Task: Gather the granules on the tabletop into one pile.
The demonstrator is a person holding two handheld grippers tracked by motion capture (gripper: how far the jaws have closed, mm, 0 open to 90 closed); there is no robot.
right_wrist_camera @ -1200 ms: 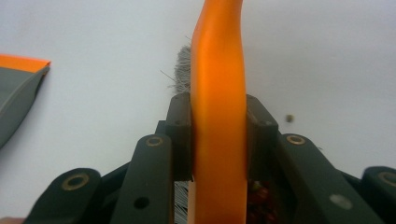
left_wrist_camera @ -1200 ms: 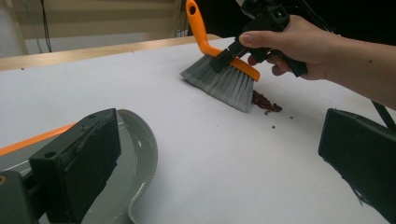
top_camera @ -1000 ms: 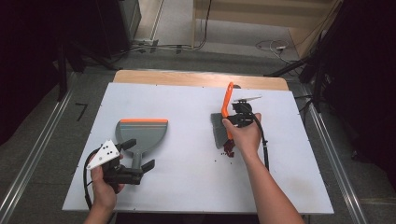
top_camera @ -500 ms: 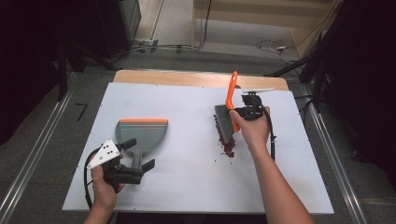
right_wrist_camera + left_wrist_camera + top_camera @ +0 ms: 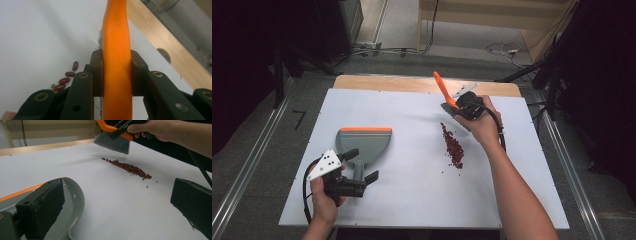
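right claw (image 5: 458, 106) clenching orange-handled grey-bristled brush (image 5: 113, 139), upper centre, lifting clear of red beans (image 5: 452, 145) mid-bench | left claw (image 5: 362, 165) released, straddling grey orange-edged dustpan (image 5: 363, 142) lower left, readying to steady it

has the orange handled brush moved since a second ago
Yes. The orange-handled grey-bristled brush, clamped in the right gripper, has gone toward the wooden far edge, uncovering the line of red beans.
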